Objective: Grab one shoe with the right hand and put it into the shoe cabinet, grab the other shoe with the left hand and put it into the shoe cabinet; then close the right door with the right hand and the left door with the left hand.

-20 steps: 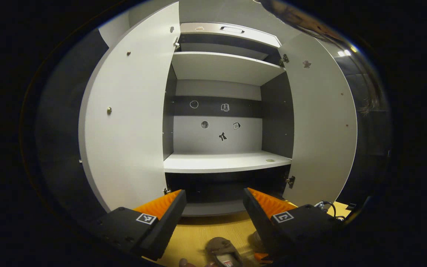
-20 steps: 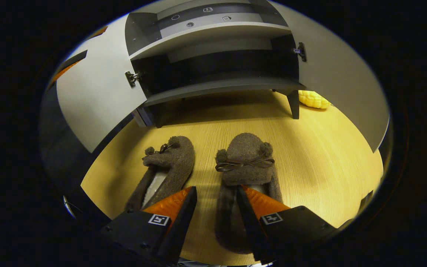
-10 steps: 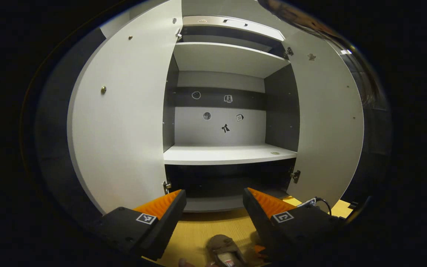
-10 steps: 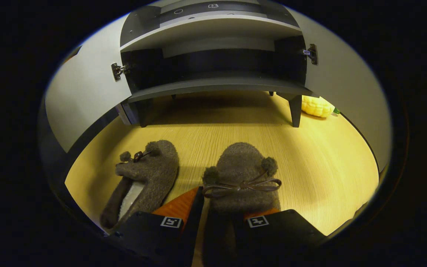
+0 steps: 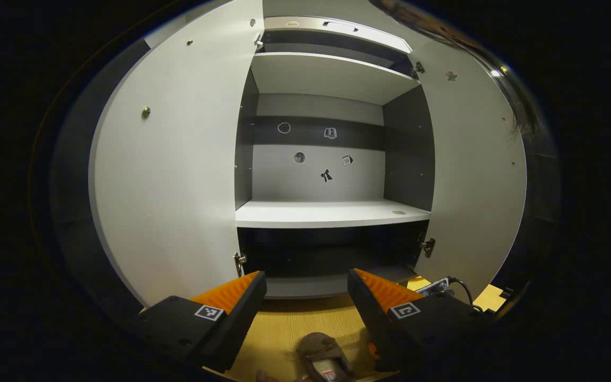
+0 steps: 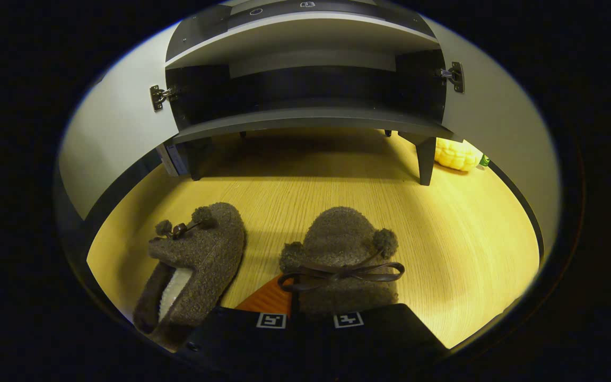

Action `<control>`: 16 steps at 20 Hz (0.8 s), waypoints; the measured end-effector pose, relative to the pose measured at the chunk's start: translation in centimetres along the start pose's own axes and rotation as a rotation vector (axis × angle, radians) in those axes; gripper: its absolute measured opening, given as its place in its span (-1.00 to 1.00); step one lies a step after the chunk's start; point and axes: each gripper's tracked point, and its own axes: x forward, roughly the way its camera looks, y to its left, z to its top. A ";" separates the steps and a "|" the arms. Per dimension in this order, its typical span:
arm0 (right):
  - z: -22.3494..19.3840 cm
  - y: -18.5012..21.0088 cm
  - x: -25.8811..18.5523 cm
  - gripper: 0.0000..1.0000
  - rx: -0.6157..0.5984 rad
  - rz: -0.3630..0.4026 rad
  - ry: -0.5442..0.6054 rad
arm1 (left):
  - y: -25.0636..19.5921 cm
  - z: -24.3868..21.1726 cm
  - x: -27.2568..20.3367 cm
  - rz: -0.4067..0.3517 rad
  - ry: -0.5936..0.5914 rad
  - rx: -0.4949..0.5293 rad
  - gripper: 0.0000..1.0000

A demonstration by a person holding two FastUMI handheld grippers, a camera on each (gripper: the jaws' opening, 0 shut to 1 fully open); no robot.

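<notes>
The right tool (image 6: 310,313) has its fingers drawn close together on the near brown fuzzy bow-tied slipper (image 6: 340,254), apparently gripping it for lifting. The second matching slipper (image 6: 194,260) lies just beside it on the yellow wooden desk (image 6: 470,233), before the open grey shoe cabinet (image 5: 326,212). The left tool (image 5: 305,289) gapes wide and empty, facing the cabinet's shelves, likely waiting its turn.

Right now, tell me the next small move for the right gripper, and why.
Probably lift. The right gripper looks closed on the nearer slipper, its fingers drawn together at the slipper's opening, and the slipper sits on the floor. The cabinet stands open ahead, so raising the slipper off the wood should come first, then carrying it forward to the bottom shelf.
</notes>
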 end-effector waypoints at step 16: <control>14.6 -1.7 -10.8 -0.66 -0.032 0.048 -0.228 | -2.3 3.1 -5.4 0.019 -0.018 0.001 0.95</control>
